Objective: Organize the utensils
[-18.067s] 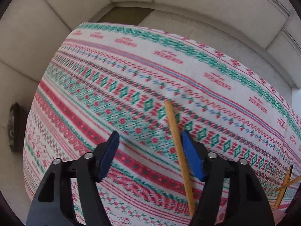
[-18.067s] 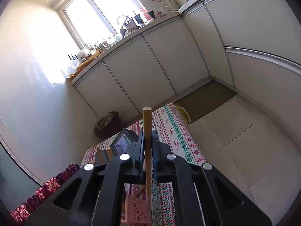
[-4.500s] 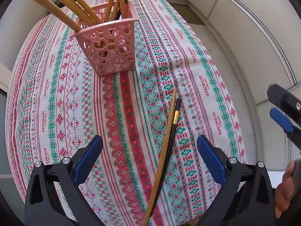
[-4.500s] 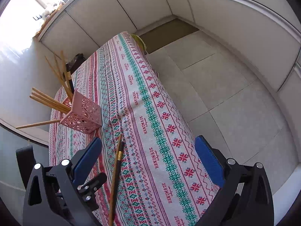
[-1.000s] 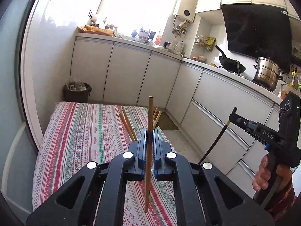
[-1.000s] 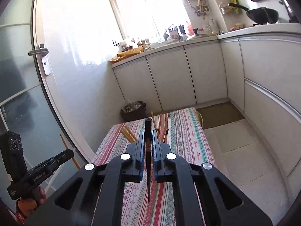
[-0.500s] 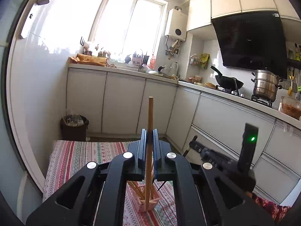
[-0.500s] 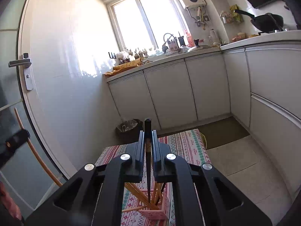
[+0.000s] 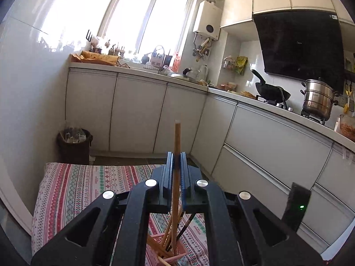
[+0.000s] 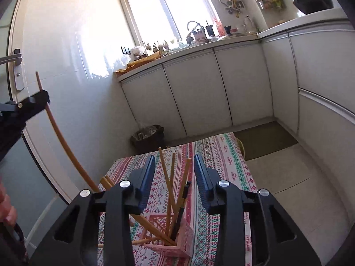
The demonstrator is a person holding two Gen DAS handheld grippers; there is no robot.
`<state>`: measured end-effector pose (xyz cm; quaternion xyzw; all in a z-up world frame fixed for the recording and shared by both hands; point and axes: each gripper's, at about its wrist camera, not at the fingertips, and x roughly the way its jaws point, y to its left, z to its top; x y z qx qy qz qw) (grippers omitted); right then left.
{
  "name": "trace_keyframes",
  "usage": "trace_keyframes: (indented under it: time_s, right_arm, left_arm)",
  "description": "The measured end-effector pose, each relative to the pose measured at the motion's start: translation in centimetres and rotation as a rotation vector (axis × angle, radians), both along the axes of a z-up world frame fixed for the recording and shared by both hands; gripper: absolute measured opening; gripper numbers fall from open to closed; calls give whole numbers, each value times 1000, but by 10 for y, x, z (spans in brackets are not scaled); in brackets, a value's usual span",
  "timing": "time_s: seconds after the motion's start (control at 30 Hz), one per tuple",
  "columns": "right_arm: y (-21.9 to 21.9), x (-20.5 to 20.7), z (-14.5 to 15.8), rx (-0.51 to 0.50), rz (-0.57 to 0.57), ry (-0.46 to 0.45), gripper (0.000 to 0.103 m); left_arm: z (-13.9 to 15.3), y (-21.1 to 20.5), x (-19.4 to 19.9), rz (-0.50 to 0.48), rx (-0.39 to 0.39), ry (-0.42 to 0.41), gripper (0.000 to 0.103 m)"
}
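Observation:
My left gripper is shut on a wooden chopstick held upright above the pink lattice basket, its lower end among the chopsticks inside. In the right wrist view the same gripper and its chopstick show at the left. My right gripper is open and empty, right above the pink basket. A black chopstick stands in the basket with several wooden ones.
The basket stands on a table with a striped patterned cloth. White kitchen cabinets run along the back and right. A dark waste bin stands on the floor beyond the table. The right gripper's body shows at the right.
My right gripper has opened and let go of the black chopstick, which now stands in the basket. My left gripper stays shut on its wooden chopstick over the basket.

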<state>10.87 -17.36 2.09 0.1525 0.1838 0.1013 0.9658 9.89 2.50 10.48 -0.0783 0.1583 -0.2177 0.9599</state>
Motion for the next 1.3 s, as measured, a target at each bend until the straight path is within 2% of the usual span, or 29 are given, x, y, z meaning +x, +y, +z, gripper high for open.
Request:
trace_keyframes:
  time_s: [0.13, 0.2, 0.3, 0.43, 0.5, 0.67, 0.77, 0.8, 0.87, 0.97, 1.1, 1.3]
  right_arm:
    - [-11, -13, 4, 2, -6, -14, 45]
    - [-15, -15, 4, -3, -11, -12, 45]
    - [-18, -17, 2, -7, -11, 2, 46]
    - [-16, -23, 4, -17, -9, 6, 47]
    - [-13, -30, 6, -19, -13, -2, 50]
    - [-6, -44, 12, -15, -25, -5, 54]
    - [-3, -52, 13, -39, -63, 8, 62]
    - [-2, -55, 13, -49, -81, 13, 64]
    - [-1, -59, 12, -58, -111, 28, 69]
    - [-2, -63, 11, -57, -155, 60, 76]
    - [-5, -70, 8, -54, -203, 92, 80]
    - [-10, -91, 8, -41, -241, 98, 85]
  left_arm:
    - [-20, -6, 16, -1, -7, 48, 5]
    - [-34, -9, 22, -5, -1, 97, 5]
    - [-47, -4, 16, 0, 1, 128, 6]
    - [-34, 10, -1, 17, -45, 101, 6]
    - [-24, 13, -11, 22, -52, 80, 11]
    - [-22, 12, -31, 29, -39, 79, 23]
    - [-24, 11, -38, 55, -30, 92, 46]
    - [-25, 11, -41, 67, -26, 91, 50]
    - [-27, 11, -50, 112, -9, 78, 76]
    - [-30, 11, -66, 177, 20, 35, 95]
    - [-33, 7, -80, 245, 80, 9, 96]
    - [-40, 6, -93, 325, 113, 31, 96]
